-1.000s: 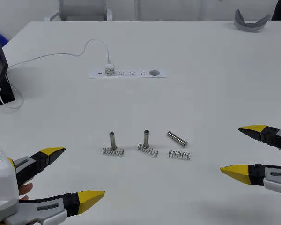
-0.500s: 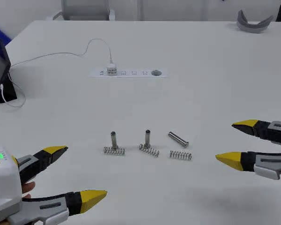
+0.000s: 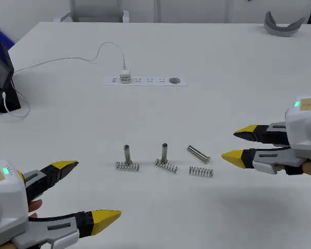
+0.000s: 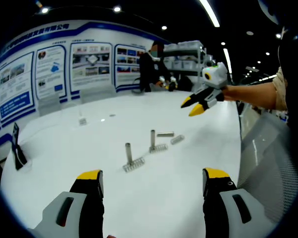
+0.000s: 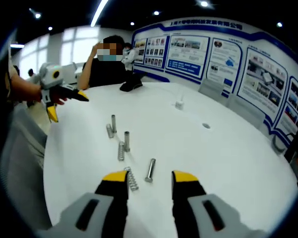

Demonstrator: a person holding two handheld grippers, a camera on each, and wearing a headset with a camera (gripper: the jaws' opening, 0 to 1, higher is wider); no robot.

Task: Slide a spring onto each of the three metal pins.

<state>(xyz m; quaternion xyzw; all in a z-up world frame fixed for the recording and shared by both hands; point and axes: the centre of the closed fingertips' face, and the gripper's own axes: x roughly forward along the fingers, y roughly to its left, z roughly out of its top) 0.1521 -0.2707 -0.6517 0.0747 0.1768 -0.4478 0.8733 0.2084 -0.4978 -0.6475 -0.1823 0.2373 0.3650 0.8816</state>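
On the white workbench (image 3: 238, 104), your left gripper (image 3: 97, 188) and right gripper (image 3: 229, 144) flank a row of pins and loose springs, and both claws hold nothing.

Your left gripper sits at the near left with its jaws spread wide. Your right gripper comes in from the right with a narrower gap, its yellow tips pointing toward the row but apart from it. The left pin (image 3: 127, 152) and middle pin (image 3: 164, 151) stand upright, while the right pin (image 3: 198, 154) lies flat on its side. The left spring (image 3: 127, 166) and middle spring (image 3: 165, 166) each lie at the foot of their pin, and the right spring (image 3: 201, 171) lies just in front of the fallen pin without touching it. Well behind the row sits a white power strip (image 3: 145, 81) with a charger plugged in.
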